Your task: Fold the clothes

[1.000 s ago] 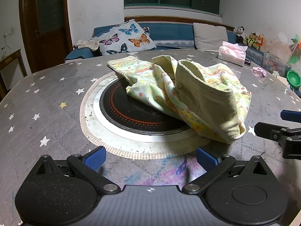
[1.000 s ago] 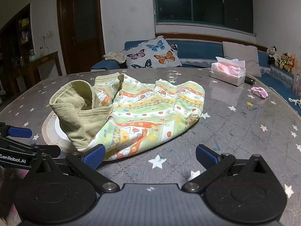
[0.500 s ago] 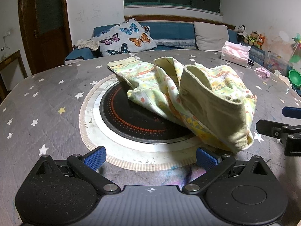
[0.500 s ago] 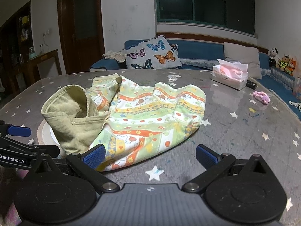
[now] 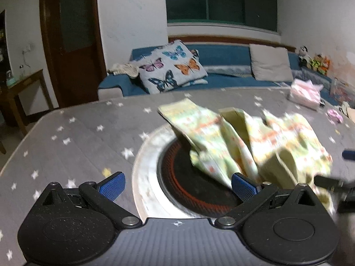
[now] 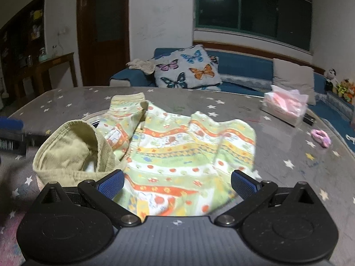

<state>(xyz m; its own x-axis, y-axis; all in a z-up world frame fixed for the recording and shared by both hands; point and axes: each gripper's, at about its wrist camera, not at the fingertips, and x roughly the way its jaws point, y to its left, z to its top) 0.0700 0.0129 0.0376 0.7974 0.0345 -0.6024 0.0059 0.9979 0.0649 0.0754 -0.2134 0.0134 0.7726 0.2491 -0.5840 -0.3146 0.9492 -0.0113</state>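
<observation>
A small patterned garment [image 6: 190, 153], light green with orange and yellow bands and a plain olive ribbed waistband [image 6: 73, 155], lies crumpled on the round grey star-print table [image 6: 288, 137]. In the left wrist view the same garment [image 5: 255, 141] lies partly over a black round hotplate [image 5: 177, 177], blurred by motion. My left gripper [image 5: 178, 185] is open, its right blue pad close to the cloth's near edge. My right gripper [image 6: 176, 182] is open low over the garment's near hem, with cloth showing between its pads. Each gripper shows at the edge of the other's view.
A pink tissue box [image 6: 286, 106] and a small pink item [image 6: 321, 137] sit at the table's far right. Behind the table runs a blue sofa with a butterfly cushion [image 6: 188, 68]. A dark wooden door and a side table [image 5: 20, 93] stand at the left.
Both grippers have moved forward toward the garment and both views have tilted up. The right gripper's pads now flank the near hem. Both stay open.
</observation>
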